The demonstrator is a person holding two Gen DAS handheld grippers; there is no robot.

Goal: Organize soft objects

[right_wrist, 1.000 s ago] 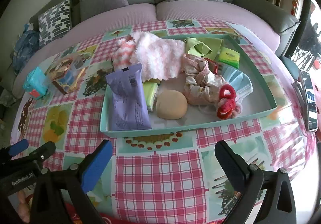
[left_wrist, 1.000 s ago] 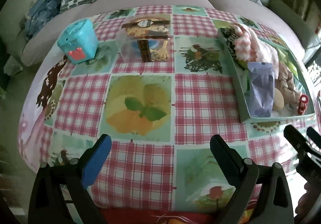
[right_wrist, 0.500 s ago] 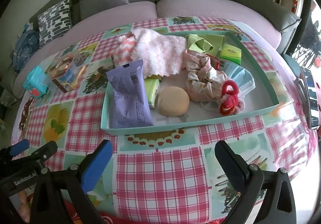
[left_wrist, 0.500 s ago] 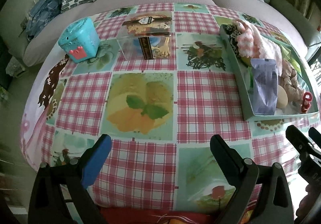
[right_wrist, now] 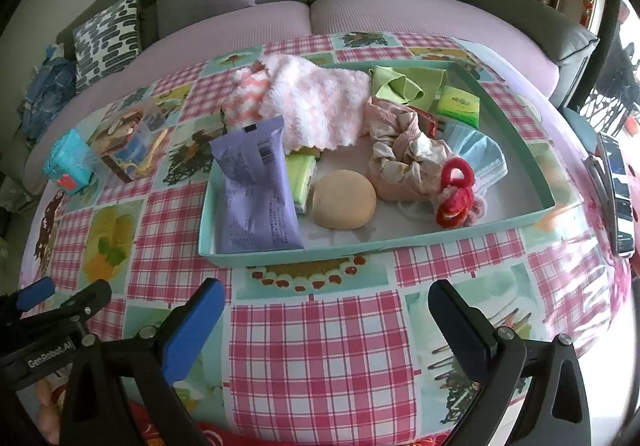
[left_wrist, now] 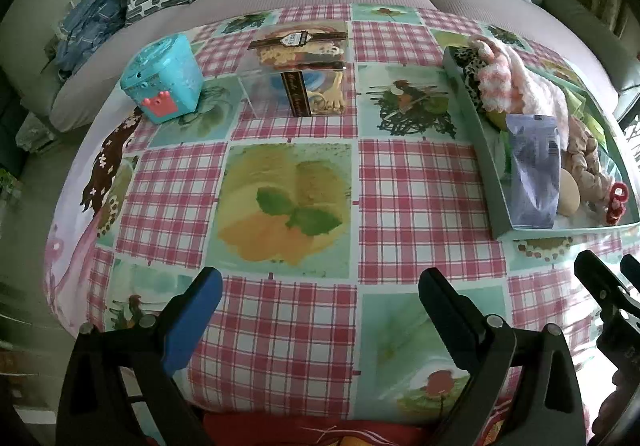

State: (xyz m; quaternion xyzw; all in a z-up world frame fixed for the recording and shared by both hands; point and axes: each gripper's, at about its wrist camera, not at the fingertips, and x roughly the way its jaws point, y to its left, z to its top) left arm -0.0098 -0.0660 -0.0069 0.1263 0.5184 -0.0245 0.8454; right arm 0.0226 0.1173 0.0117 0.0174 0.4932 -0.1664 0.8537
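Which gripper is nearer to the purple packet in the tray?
The right gripper. It hovers just in front of the tray, with the purple packet ahead and slightly left. The left gripper sits farther left, over bare tablecloth, the packet off to its right.

Teal tray (right_wrist: 404, 242) on the bench holds the soft stuff: purple pouch (right_wrist: 254, 190) flat at left w/ a beige sponge (right_wrist: 344, 199) just beside it. Fluffy pink-white cloth (right_wrist: 312, 106) drapes over the far-left rim; crumpled pink scrunchie (right_wrist: 404, 154), red hair ties (right_wrist: 456, 190), blue face mask (right_wrist: 480, 154) and green cloth (right_wrist: 404, 86) lie to the right.
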